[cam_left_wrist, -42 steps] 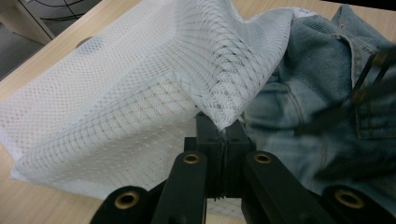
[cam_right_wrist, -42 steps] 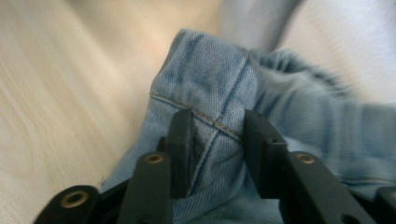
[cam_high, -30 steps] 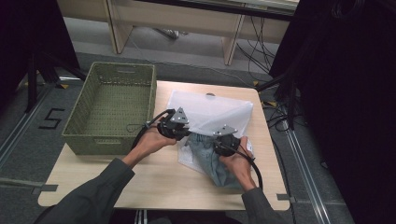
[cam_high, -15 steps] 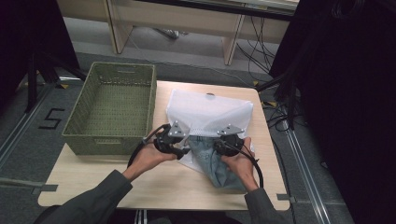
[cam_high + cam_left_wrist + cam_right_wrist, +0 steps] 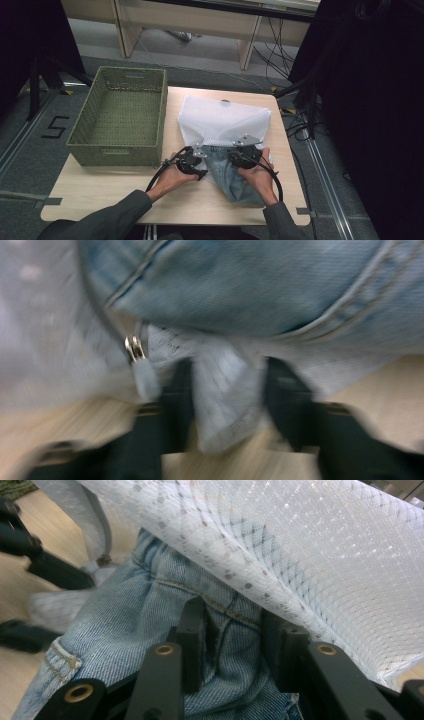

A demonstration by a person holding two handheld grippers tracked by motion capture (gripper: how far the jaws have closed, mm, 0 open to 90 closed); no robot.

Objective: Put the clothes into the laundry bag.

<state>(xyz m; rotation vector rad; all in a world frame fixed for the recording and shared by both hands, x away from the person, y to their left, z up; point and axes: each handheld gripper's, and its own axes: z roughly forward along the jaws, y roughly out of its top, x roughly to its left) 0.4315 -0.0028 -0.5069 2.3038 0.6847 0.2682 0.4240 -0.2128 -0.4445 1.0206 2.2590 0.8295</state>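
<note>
A white mesh laundry bag (image 5: 225,120) lies on the wooden table (image 5: 110,192). Light blue jeans (image 5: 235,182) stick out of its near, open end. My left gripper (image 5: 200,171) is low at the left of that opening. In the left gripper view its jaws have just been closing, and a flap of the bag's mesh edge (image 5: 225,400) fills the gap of the left gripper (image 5: 227,365), beside a metal zipper pull (image 5: 134,347). My right gripper (image 5: 236,162) is shut on a bunched fold of the jeans (image 5: 125,630); the right gripper (image 5: 230,610) sits under the lifted mesh (image 5: 310,550).
A green woven basket (image 5: 85,145) with nothing visible inside stands on the table's left half, close to my left hand. Bare tabletop runs along the near edge. The table's right edge is close beyond the bag. Desks and cables lie on the floor behind.
My left gripper has come down and toward the person, from above the bag to its open edge at table level. The right gripper has stayed on the jeans.
</note>
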